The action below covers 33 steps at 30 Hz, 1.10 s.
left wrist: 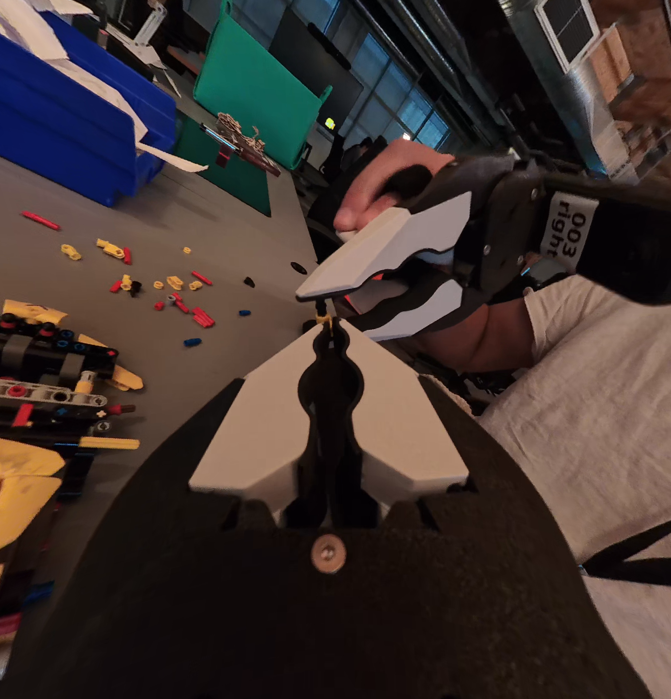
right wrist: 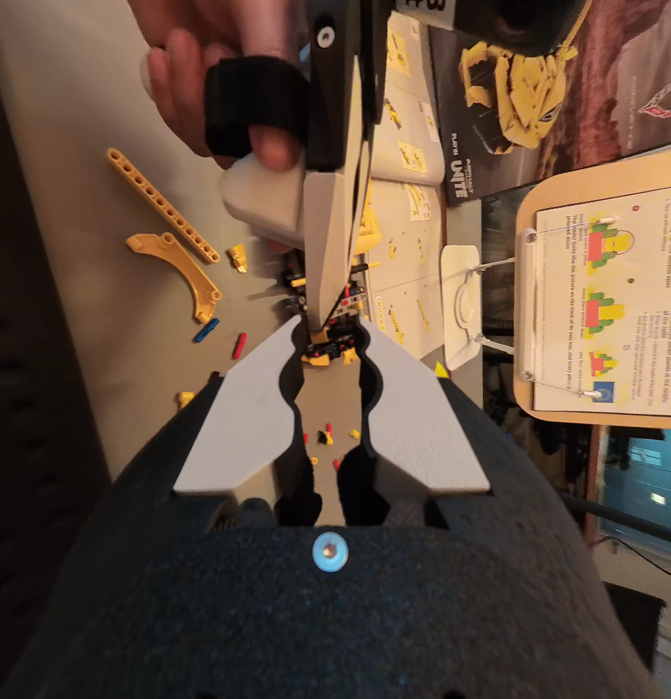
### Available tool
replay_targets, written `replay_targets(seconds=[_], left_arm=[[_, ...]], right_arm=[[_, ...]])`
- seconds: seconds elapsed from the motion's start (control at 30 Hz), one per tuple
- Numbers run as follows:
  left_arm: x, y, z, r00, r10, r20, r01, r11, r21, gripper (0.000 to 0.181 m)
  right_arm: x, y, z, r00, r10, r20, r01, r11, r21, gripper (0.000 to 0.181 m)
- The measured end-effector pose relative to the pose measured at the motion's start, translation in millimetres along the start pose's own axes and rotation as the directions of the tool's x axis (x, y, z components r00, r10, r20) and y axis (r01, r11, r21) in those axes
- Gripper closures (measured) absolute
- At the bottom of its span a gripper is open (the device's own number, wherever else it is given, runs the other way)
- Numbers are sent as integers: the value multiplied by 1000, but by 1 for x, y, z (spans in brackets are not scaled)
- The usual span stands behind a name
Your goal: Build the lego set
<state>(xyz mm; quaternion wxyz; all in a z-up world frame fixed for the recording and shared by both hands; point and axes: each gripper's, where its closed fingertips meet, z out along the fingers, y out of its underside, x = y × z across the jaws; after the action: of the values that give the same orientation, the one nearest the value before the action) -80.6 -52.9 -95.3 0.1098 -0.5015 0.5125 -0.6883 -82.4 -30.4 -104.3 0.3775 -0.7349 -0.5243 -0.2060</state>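
My left gripper (left wrist: 332, 330) is shut on a small yellow piece with a black pin (left wrist: 322, 317), which sticks out past its tips. My right gripper (left wrist: 336, 312) is open, with its fingers either side of that piece and the upper fingertip (left wrist: 307, 293) touching the pin's end. In the right wrist view my right gripper (right wrist: 332, 325) is open and the left gripper (right wrist: 319, 321) reaches down between its tips. The small piece cannot be made out there. The black and yellow lego car model (left wrist: 43, 382) lies on the grey table (left wrist: 220, 212), and also behind the tips (right wrist: 328, 350).
Loose red, yellow and blue pins (left wrist: 175, 295) are scattered on the table. A long yellow beam (right wrist: 164, 206) and a yellow arch (right wrist: 179, 272) lie left. Blue bins (left wrist: 61, 125) and a green bag (left wrist: 251, 87) stand behind. The set's box (right wrist: 553, 94), booklet (right wrist: 406, 189) and a sheet stand (right wrist: 598, 302) are at right. The grippers are tip to tip, or close to it.
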Motion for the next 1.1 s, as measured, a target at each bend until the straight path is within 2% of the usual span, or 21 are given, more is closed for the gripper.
replay_targets(seconds=[0.13,0.3,0.4,0.47,0.6,0.7,0.77,0.87,0.9,1.0,1.1], left_arm=[[-1,0,0,1000,-3,-2,3,1000,9,181],[3,1,1,1000,3,-16,-3,1000,6,181],[3,0,0,1000,4,-21,-4,1000,12,181],[5,-2,-1,999,-7,-37,8,1000,21,181],[5,-1,-1,999,-15,-51,16,1000,17,181],[1,-3,-2,1000,-16,-25,17,999,32,181],[2,-10,-6,998,-38,-47,41,997,70,181],[3,-35,-24,996,-52,-76,66,977,201,180],[-1,-42,-31,997,-43,-57,56,969,240,181],[-14,-70,-64,998,-2,58,-21,918,396,181],[-46,-95,-121,954,-16,299,-151,837,527,181]], right_arm=[[2,0,0,998,-31,-57,30,1000,-9,158],[-2,1,-2,995,89,52,-89,996,-13,159],[-1,0,-3,1000,25,13,-24,1000,-20,160],[-2,-2,-3,1000,16,13,-16,1000,-14,166],[-3,-2,-4,1000,8,18,-8,1000,-20,166],[0,-1,0,997,75,36,-75,997,-6,165],[8,-5,0,993,119,1,-119,992,49,163],[38,-17,-15,971,169,-172,-129,967,221,158],[46,-18,-16,959,214,-184,-161,951,264,162],[65,-16,5,916,385,-110,-333,885,325,149],[92,-10,39,833,551,-54,-496,786,369,144]])
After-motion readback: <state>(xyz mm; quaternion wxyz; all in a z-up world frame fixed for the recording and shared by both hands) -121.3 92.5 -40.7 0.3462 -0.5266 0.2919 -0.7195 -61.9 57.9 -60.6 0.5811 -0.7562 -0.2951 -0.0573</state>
